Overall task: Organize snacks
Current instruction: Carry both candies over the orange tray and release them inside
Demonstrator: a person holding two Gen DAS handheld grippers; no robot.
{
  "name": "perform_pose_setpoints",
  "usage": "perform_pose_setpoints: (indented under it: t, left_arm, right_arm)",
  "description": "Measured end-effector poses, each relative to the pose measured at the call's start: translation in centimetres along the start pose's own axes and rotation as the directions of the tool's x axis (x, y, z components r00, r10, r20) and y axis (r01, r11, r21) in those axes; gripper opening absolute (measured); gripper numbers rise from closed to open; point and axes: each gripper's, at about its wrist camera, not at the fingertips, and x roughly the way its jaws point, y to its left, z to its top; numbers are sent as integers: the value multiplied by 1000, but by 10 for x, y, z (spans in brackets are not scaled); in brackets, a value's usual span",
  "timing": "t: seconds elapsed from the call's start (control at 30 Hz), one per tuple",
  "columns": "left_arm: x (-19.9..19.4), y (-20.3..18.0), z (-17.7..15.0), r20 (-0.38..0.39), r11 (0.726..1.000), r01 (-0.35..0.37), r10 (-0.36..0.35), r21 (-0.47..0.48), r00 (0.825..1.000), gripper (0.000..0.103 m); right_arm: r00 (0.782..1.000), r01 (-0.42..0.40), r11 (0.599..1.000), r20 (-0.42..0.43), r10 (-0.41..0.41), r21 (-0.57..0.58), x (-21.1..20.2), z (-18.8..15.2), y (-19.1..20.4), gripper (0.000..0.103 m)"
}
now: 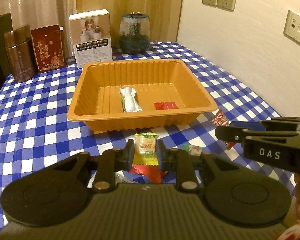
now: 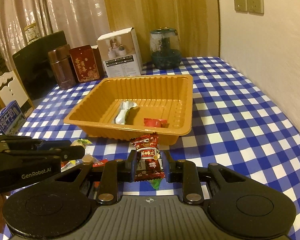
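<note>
My left tongs [image 1: 145, 153] are clamped on a yellow-wrapped square snack [image 1: 145, 150], held above the near part of the blue-and-white checked tabletop [image 1: 30, 108]; my right tongs [image 2: 149, 165] grip a dark red wrapped candy [image 2: 149, 156]; both just short of the near wall of the orange ribbed plastic tray [image 1: 130, 123]; inside it a white packet [image 1: 130, 100] lies mid-floor and a red packet [image 1: 166, 106] toward its near right corner; loose snacks [image 2: 86, 156] lie on the cloth near the tray's near edge.
</note>
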Motion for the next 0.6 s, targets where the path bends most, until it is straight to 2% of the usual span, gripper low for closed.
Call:
perform_pose_setpoints:
  t: [0.23, 0.6]
  left_arm:
    - [0, 1, 10, 18, 1000, -6, 7, -20, 1000, 21]
    - [11, 10, 47, 64, 999, -24, 27, -47, 998, 21]
  right_arm:
    - [1000, -4, 1000, 28, 4, -12, 0, 15, -2, 27]
    - [997, -10, 1000, 72, 10, 2, 12, 46, -7, 27]
